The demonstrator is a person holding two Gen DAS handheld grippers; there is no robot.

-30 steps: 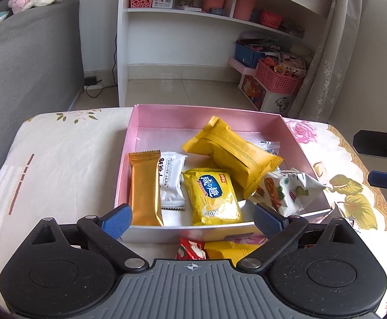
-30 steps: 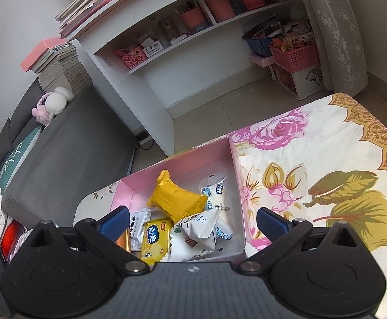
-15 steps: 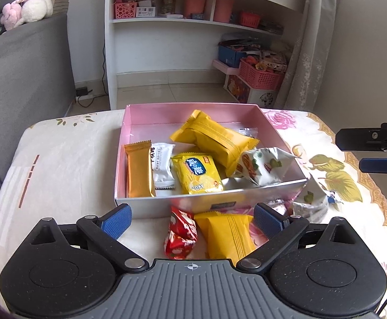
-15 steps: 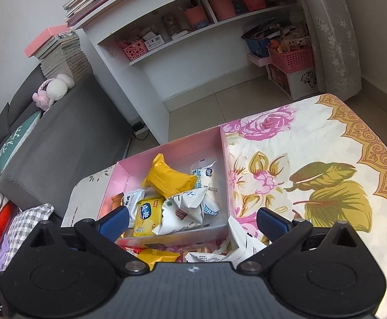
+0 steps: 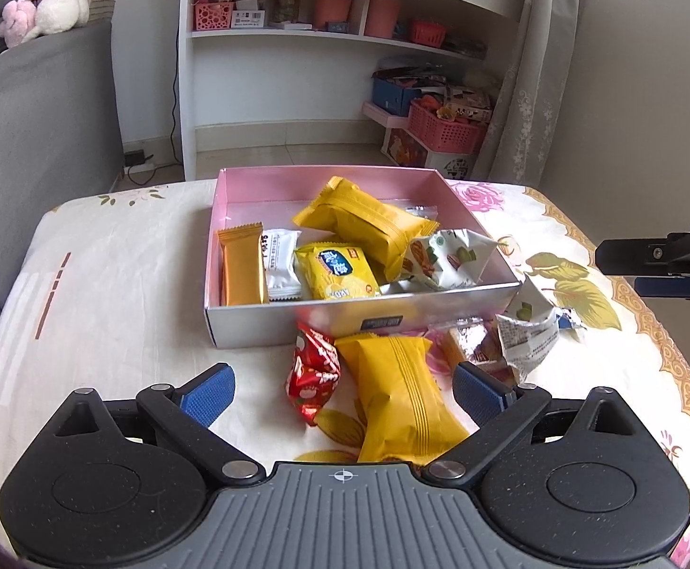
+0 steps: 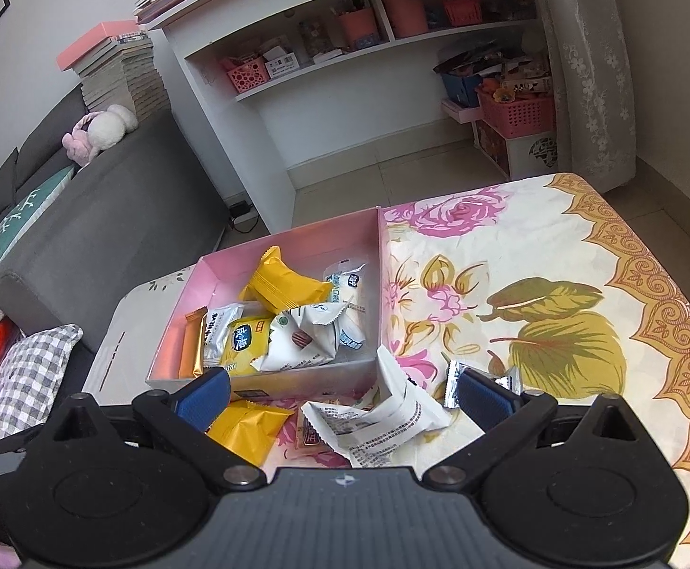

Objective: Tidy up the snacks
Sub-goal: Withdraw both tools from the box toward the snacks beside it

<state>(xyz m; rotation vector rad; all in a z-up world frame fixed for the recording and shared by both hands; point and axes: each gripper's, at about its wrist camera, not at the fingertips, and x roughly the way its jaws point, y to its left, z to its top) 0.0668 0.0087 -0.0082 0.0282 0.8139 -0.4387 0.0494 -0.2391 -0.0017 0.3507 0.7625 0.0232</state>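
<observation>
Both claws (image 5: 342,391) (image 6: 342,396) wide apart, empty; blue-labelled yellow packet (image 5: 336,271), writing unreadable.

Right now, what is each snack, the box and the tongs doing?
Pink cardboard box: open, holding snacks.
Big yellow pillow packet: outside, lying on the cloth.
Red crinkly packet: outside, beside the yellow one.
White printed packet: outside, crumpled.
Left tongs: open, empty.
Right tongs: open, empty.

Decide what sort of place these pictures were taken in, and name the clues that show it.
Most likely a living room or playroom in a home. A grey sofa bears a plush toy, a white shelf unit holds baskets and pots, and the pink snack box sits on a floral cloth.
</observation>
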